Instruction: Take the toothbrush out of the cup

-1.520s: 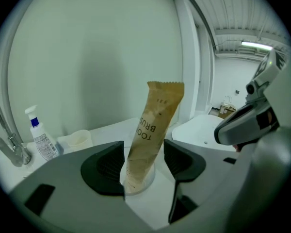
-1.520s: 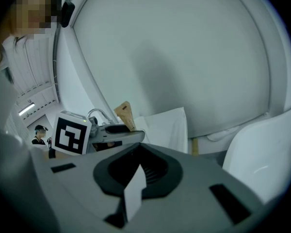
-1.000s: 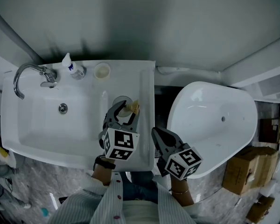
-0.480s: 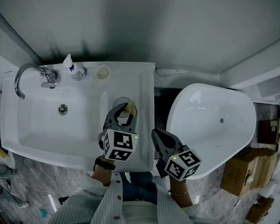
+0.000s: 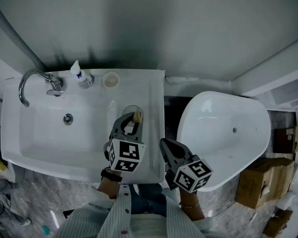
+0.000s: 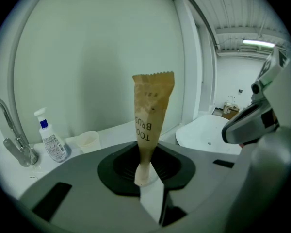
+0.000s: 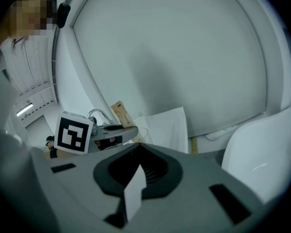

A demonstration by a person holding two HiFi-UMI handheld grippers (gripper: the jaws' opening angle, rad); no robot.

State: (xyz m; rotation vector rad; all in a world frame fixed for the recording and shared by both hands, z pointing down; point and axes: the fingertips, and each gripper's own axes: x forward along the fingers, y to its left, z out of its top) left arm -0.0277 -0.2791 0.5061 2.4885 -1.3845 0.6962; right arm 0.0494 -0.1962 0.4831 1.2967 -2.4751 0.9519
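Note:
A toothbrush in a brown paper wrapper (image 5: pixel 137 116) stands in a clear cup (image 5: pixel 129 108) on the right ledge of the white sink (image 5: pixel 49 143). My left gripper (image 5: pixel 131 121) reaches over the cup and its jaws are closing on the wrapper. In the left gripper view the toothbrush wrapper (image 6: pixel 153 106) rises straight up from the left gripper (image 6: pixel 144 177), pinched narrow between the pads. My right gripper (image 5: pixel 167 146) hangs shut and holds nothing, just right of the sink edge. In the right gripper view the right gripper (image 7: pixel 136 178) shows only a thin slit, with the toothbrush (image 7: pixel 120 113) off to its left.
A chrome faucet (image 5: pixel 34 80), a small spray bottle (image 5: pixel 81 75) and a little pale cup (image 5: pixel 110 79) line the sink's back edge. A large white basin (image 5: pixel 223 133) stands to the right, with cardboard boxes (image 5: pixel 263 180) beyond it.
The left gripper's jaws have drawn together around the wrapped toothbrush, which now stands more upright between them. Both hands have stayed about where they were.

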